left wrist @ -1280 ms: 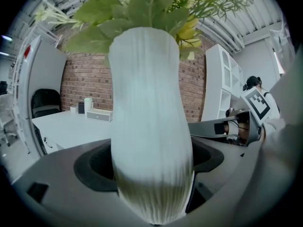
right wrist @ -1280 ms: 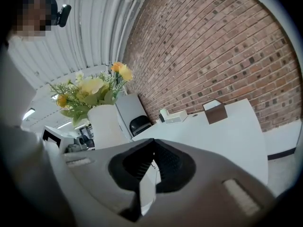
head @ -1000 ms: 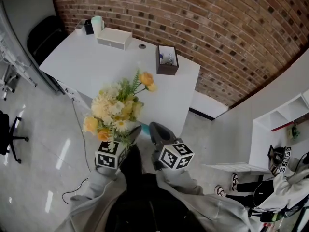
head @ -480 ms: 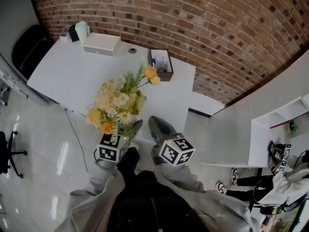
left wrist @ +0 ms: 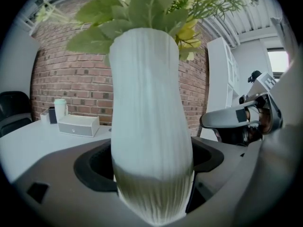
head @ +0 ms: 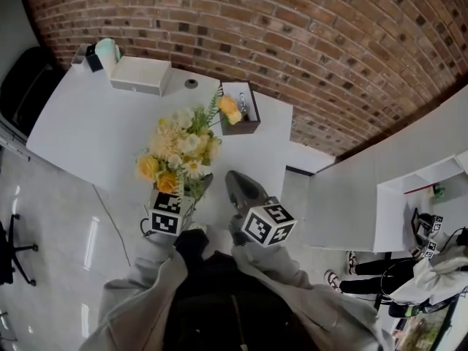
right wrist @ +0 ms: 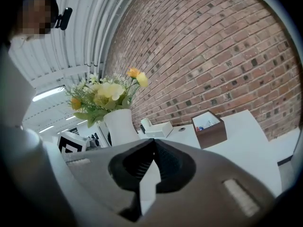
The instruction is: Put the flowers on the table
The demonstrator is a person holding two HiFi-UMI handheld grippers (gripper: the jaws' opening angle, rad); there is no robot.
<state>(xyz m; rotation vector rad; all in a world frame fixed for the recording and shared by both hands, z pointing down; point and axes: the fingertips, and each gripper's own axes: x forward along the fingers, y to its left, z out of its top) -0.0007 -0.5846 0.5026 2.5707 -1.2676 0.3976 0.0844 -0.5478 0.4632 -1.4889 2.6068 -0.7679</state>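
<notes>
- Brown box (head: 245, 126), open on top, pens inside, near the brick wall (head: 329, 35).
- White box (head: 141, 75) just beside a pale green cup (head: 107, 48).
- Black chair (head: 22, 86), far left.
- White shelf (head: 398, 210), right.

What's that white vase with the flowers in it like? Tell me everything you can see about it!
The vase is white, tall and rounded, with fine ribs running up and down; it looks like ceramic, though that is a guess. It stands upright and gets narrower toward the mouth. Yellow, orange and cream flowers with green leaves stick out of its top. The left gripper has its jaws shut on the lower part, holding it by the near edge of the white table.
</notes>
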